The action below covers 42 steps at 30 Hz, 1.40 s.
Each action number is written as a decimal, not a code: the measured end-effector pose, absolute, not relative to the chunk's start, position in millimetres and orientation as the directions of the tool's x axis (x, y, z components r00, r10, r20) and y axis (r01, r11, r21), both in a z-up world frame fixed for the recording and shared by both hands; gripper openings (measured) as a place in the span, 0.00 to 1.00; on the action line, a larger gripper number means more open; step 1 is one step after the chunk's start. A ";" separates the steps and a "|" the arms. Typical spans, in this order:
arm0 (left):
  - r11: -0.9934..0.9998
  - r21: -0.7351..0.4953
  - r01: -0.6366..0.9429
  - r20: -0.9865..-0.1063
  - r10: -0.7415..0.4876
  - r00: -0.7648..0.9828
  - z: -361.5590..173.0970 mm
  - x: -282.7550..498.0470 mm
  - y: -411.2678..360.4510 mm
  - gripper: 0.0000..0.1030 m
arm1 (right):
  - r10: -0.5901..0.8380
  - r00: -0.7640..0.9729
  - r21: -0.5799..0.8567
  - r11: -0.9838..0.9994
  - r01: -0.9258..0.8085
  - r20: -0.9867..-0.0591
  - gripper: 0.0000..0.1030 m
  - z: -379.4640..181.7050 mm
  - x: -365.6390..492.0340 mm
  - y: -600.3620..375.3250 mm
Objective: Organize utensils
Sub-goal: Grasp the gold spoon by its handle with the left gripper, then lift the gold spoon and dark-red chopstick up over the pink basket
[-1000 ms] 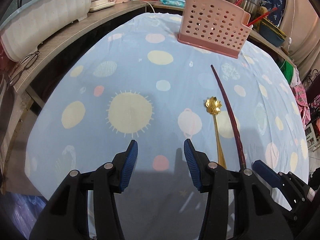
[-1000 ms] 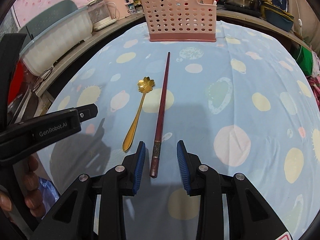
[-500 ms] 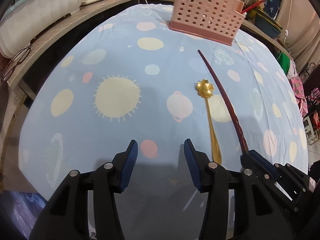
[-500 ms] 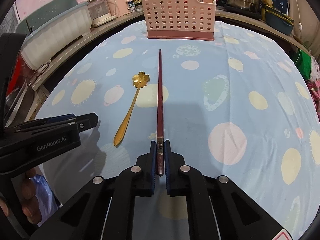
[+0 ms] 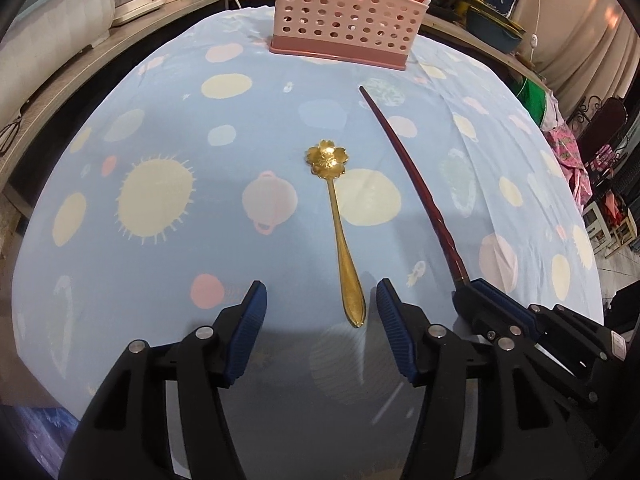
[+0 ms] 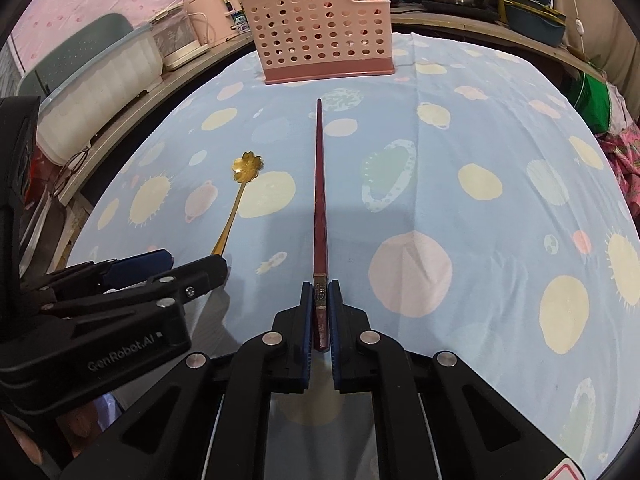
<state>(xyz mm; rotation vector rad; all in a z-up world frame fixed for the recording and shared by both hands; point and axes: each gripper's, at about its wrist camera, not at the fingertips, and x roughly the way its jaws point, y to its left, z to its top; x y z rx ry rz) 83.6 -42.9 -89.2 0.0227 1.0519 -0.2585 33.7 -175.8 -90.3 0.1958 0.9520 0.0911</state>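
The right gripper [image 6: 320,312] has just clamped the chopstick [image 6: 320,184]; the left gripper [image 5: 320,320], fingers opening, now straddles the gold spoon [image 5: 340,236], ready for pickup.

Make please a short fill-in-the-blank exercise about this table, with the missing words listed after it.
1. The right gripper is shut on the dark red ____.
2. The gold spoon has a bowl shaped like a ____.
3. The spoon's handle end lies between the open fingers of the ____ gripper.
4. The pink basket stands at the far end of the ____ tablecloth.

Missing words: chopstick; flower; left; blue
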 end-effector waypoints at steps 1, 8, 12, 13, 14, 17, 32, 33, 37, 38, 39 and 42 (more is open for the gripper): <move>0.969 -0.105 0.225 -0.860 -0.202 0.469 -89.2 83.6 -43.2 0.48 | 0.164 0.577 0.208 0.978 0.010 -0.800 0.07 -90.4 33.8 -175.9; 0.962 -0.114 0.249 -0.859 -0.221 0.462 -89.6 79.8 -40.6 0.10 | 0.167 0.576 0.212 0.977 0.010 -0.800 0.07 -90.9 34.2 -176.2; 0.959 -0.140 0.247 -0.854 -0.243 0.459 -86.3 78.7 -37.6 0.10 | 0.166 0.578 0.211 0.977 0.010 -0.799 0.07 -90.2 33.7 -176.5; 0.958 -0.145 0.248 -0.850 -0.249 0.465 -82.8 77.7 -36.5 0.10 | 0.166 0.579 0.212 0.977 0.011 -0.798 0.07 -89.5 33.2 -176.9; 0.958 -0.144 0.247 -0.847 -0.249 0.470 -80.2 76.7 -36.1 0.10 | 0.167 0.579 0.213 0.977 0.012 -0.798 0.07 -88.6 32.4 -177.6; 0.957 -0.157 0.242 -0.837 -0.259 0.483 -70.6 75.0 -31.2 0.10 | 0.168 0.584 0.219 0.976 0.017 -0.794 0.07 -84.2 29.8 -180.6; 0.965 -0.160 0.207 -0.754 -0.255 0.605 -4.5 91.5 -7.4 0.01 | 0.201 0.687 0.294 0.955 0.020 -0.698 0.07 -16.7 20.7 -199.9; 0.965 -0.161 0.208 -0.751 -0.257 0.608 -2.1 92.6 -6.7 0.01 | 0.204 0.700 0.301 0.953 0.017 -0.685 0.07 -9.2 21.5 -201.7; 0.965 -0.152 0.213 -0.737 -0.254 0.626 7.6 99.5 -6.0 0.01 | 0.211 0.736 0.318 0.948 0.006 -0.643 0.07 13.2 27.2 -207.3; 0.965 -0.150 0.213 -0.736 -0.253 0.628 8.9 101.2 -6.2 0.01 | 0.211 0.742 0.319 0.948 0.004 -0.637 0.07 17.1 28.8 -208.3; 0.965 -0.152 0.212 -0.735 -0.254 0.629 10.9 103.4 -5.9 0.01 | 0.212 0.748 0.322 0.947 0.003 -0.629 0.07 21.5 31.0 -209.4; 0.964 -0.158 0.215 -0.732 -0.261 0.629 15.0 106.8 -6.3 0.01 | 0.212 0.766 0.330 0.944 -0.001 -0.606 0.07 33.3 37.5 -213.5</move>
